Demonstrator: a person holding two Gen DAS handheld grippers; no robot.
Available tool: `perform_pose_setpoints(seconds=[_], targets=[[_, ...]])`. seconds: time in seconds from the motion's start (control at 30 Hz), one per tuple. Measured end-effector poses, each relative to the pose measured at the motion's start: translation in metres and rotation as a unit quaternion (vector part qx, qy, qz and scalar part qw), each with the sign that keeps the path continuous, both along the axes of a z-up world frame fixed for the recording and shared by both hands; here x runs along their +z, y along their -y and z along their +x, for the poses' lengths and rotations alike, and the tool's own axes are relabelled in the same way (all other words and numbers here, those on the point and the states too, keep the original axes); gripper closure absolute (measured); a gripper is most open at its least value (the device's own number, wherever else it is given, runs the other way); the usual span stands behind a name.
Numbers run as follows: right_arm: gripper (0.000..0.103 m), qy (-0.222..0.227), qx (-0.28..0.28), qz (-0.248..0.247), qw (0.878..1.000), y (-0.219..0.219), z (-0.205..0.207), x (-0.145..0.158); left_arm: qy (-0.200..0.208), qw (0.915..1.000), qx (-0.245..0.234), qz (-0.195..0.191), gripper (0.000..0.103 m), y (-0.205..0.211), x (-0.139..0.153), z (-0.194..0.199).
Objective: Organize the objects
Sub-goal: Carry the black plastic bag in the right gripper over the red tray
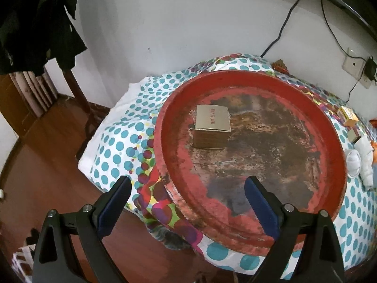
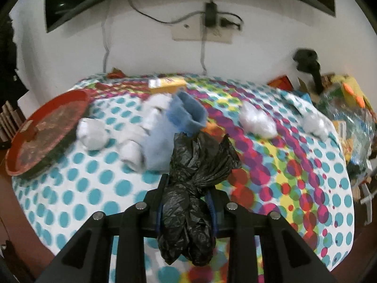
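1. The right gripper (image 2: pixel 186 202) is clamped on a knotted black plastic bag (image 2: pixel 195 176), pinched at the tied neck so the bulk hangs either side of the pads and the bundle stays together above the dotted tablecloth (image 2: pixel 82 188)

2. The left gripper (image 1: pixel 187 202) stands with its jaws wide apart and nothing between them, poised over the near rim of the worn red tray (image 1: pixel 334 160), which sits at the table's corner

3. A small gold box (image 1: pixel 212 127) lies alone in the tray, towards its far left side; the tray appears to serve as the collecting point

4. Loose items wait on the cloth in the right wrist view: white wrapped bundles (image 2: pixel 92 134), a blue sock (image 2: pixel 188 115) and a yellow carton (image 2: pixel 167 85) near the wall, all well apart from the tray

5. Judging by the layout, the bag is probably headed for the tray, with the free gripper clear of its path

6. Motion blur makes finer detail uncertain
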State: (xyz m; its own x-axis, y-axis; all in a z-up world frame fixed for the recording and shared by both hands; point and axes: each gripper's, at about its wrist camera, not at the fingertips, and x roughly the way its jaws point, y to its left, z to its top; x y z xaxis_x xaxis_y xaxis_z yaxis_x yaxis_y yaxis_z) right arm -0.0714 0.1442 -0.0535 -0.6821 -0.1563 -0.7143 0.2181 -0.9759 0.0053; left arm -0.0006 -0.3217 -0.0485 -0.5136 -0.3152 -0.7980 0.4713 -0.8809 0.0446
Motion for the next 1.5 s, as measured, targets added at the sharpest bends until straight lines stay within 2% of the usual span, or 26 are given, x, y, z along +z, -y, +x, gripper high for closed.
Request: perform_pose_setpoints(seconds=[0.13,0.37,0.7,1.0,1.27,1.5], targets=[[0.074,-0.007,0.017,-0.010,1.000,0.022,0.002,0.012,0.000,1.0000,0.008,-0.003,0.006,0.004,0.000,0.002],[0.074,-0.024,0.063,-0.006,0.998,0.071,0.002,0.032,-0.013,0.9995,0.022,0.018,0.006,0.014,0.003,0.006],[0.074,-0.031,0.127,-0.012,0.991,0.136,-0.007,0.043,-0.028,0.9979,0.041,0.042,0.006,0.028,0.005,0.013],[0.074,-0.021,0.179,-0.007,0.984,0.201,-0.022,0.038,-0.021,0.9982,0.050,0.028,0.006,0.036,0.003,0.016],[0.074,0.002,0.226,-0.004,0.974,0.276,-0.037,0.025,-0.019,0.9973,0.062,0.032,0.006,0.047,0.000,0.020],[0.074,0.022,0.246,0.004,0.969,0.320,-0.048,0.011,-0.013,0.9973,0.065,0.032,0.006,0.051,-0.005,0.018]])
